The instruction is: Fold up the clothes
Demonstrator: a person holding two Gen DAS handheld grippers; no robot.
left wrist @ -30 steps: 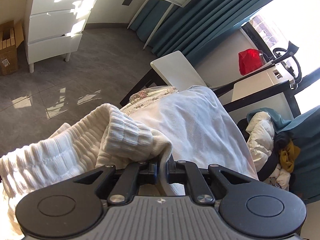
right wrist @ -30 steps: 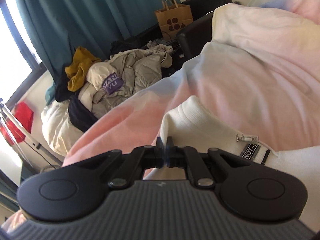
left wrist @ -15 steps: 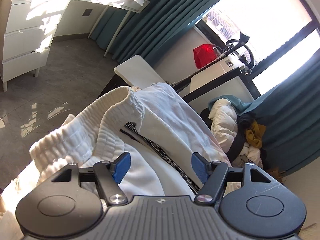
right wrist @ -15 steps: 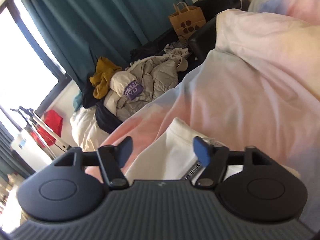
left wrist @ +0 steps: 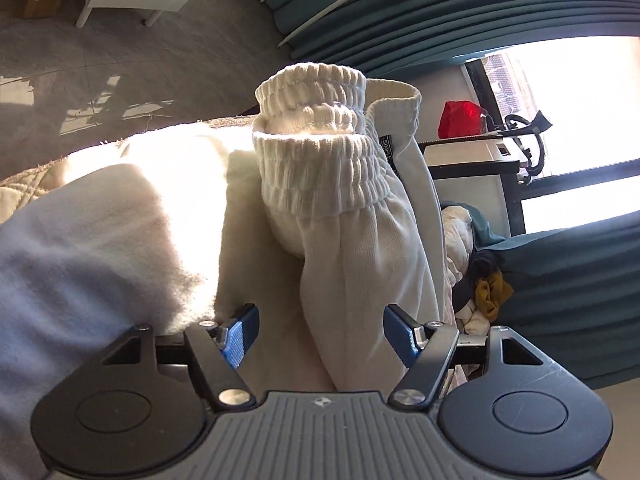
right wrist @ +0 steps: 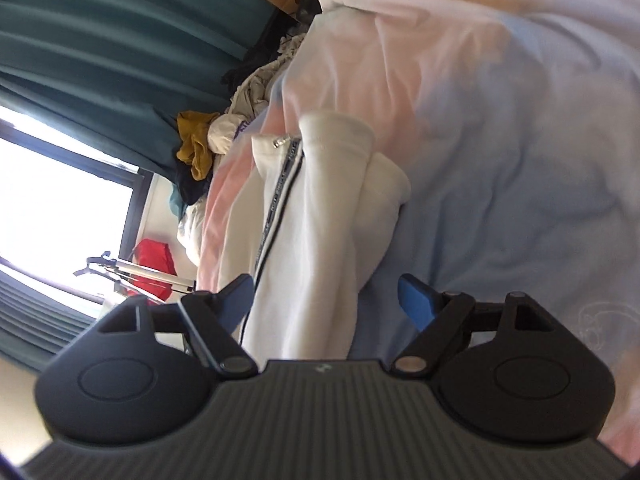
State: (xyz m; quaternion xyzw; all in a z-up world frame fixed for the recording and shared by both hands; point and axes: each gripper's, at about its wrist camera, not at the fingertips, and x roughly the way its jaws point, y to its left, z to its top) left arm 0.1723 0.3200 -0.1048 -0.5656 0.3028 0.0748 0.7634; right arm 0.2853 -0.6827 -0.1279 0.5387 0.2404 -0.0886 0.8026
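The pastel duvet [right wrist: 500, 128] carries the white sweatshirt [right wrist: 312, 216], its near end cut off behind both tools. The clothes heap [right wrist: 208, 144] beyond the sweatshirt is blurred. The sweatshirt's ribbed cuff [left wrist: 316, 164] stands ahead. The left gripper [left wrist: 320, 334] and right gripper [right wrist: 326, 300] gape wide, gripping nothing.
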